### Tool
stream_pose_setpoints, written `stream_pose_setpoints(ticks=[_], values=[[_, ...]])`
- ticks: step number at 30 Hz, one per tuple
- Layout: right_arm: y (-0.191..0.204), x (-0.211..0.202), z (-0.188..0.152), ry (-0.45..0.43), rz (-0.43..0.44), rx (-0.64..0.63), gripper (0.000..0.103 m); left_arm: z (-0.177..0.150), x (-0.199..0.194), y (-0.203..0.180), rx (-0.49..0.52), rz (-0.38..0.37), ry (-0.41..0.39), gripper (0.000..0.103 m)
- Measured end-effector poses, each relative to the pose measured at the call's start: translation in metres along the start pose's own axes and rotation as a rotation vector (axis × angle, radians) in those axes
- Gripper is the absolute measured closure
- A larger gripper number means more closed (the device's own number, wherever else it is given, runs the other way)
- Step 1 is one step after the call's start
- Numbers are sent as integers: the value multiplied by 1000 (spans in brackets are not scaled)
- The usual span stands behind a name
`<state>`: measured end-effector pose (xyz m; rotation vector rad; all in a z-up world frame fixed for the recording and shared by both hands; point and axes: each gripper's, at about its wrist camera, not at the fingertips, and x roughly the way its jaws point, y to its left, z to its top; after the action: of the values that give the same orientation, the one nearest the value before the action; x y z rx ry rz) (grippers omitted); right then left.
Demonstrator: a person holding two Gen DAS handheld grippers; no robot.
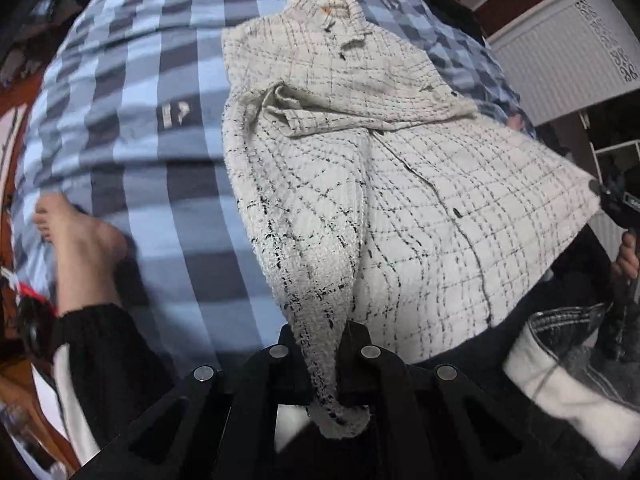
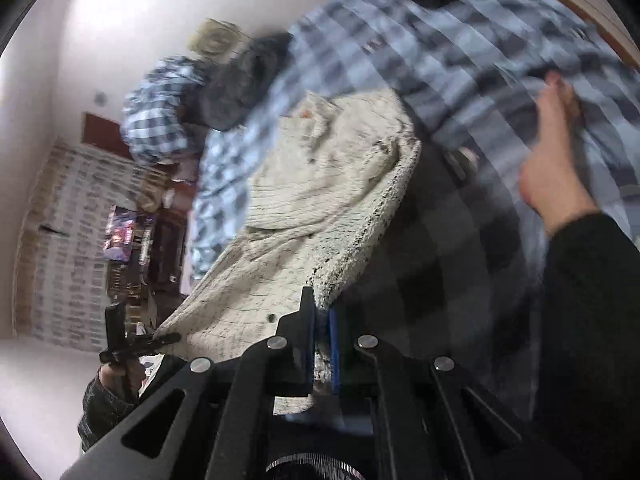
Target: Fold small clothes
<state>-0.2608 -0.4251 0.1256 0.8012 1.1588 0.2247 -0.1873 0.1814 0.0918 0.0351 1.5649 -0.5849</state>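
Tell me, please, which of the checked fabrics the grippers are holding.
The white jacket with thin black lines; left gripper and right gripper clamp it, not the blue bedcover.

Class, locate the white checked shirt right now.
The white checked shirt lies mid-frame on the blue checked bedding, its hem pinched by both tools.

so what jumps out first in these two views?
The white tweed jacket, spread over the blue checked bedding, its hem pulled up off the bed. Both grippers are shut on that hem: left gripper on one corner, right gripper on the other. A bare foot rests beside it.
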Motion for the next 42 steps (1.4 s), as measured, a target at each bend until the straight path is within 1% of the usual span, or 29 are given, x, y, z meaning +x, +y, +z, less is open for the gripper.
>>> stream_pose_setpoints(ticks=[2,4,6,9,10,12,13,14,16,18,19,20,21,22,23,24,25,26,27,28,29,30,32,33,35,37,39,40,42], values=[[9,9,7,73,-75,-16,101,-1,3,-1,-2,-33,41,98],[17,21,20,136,-140,-51,101,6,9,-1,8,-36,67,98],[24,31,40,153,-161,-78,101,20,13,3,-1,-51,76,98],[23,36,68,140,-132,-74,101,45,12,14,-39,-82,84,98],[19,35,82,129,-119,-66,101,61,7,19,-57,-74,63,98],[18,32,105,102,-122,-58,101,93,-8,32,-108,-100,11,98],[21,30,121,90,-128,-66,101,119,-18,39,-130,-105,-23,98],[23,32,145,77,-132,-71,101,136,-24,43,-137,-104,-44,98],[31,30,180,48,-148,-70,101,187,-34,55,-152,-81,-95,98],[29,40,222,24,-158,-46,101,248,-31,77,-200,-70,-155,97],[22,54,252,11,-165,-15,101,275,-25,90,-215,-61,-191,97],[18,74,280,21,-172,11,100,311,-12,107,-234,-49,-239,97],[10,95,303,29,-164,50,99,332,2,119,-253,-56,-262,97],[2,108,317,18,-147,99,96,359,24,137,-277,-82,-274,97],[-11,131,336,4,-136,163,91,374,44,149,-297,-100,-270,96],[-23,152,352,0,-131,205,86,390,70,167,-343,-116,-260,96],[-37,173,366,-11,-143,238,81,400,92,181,-396,-122,-237,96],[-50,192,375,-28,-175,259,71,404,114,195,-456,-126,-200,96],[-58,202,379,-50,-194,267,68,407,133,208,-508,-148,-172,96],[-68,214,379,-82,-225,279,66,407,148,218,-535,-172,-150,96],[-73,222,375,-88,-267,266,64,407,152,223,-543,-184,-147,96],[-74,228,373,-83,-302,243,63,407,155,230,-552,-207,-159,96],[-65,239,362,-88,-312,165,63,409,150,239,-561,-248,-193,96],[-53,246,353,-71,-302,107,61,410,144,240,-562,-259,-221,96],[-36,262,339,-8,-319,18,59,415,128,234,-538,-286,-277,96],[-24,278,323,44,-341,-57,58,422,118,224,-483,-266,-296,96],[-28,284,314,73,-373,-96,58,425,106,211,-418,-242,-326,96],[-35,287,311,81,-404,-96,58,425,102,207,-416,-244,-336,96],[-53,291,308,111,-453,-64,58,423,98,210,-455,-255,-331,96]])
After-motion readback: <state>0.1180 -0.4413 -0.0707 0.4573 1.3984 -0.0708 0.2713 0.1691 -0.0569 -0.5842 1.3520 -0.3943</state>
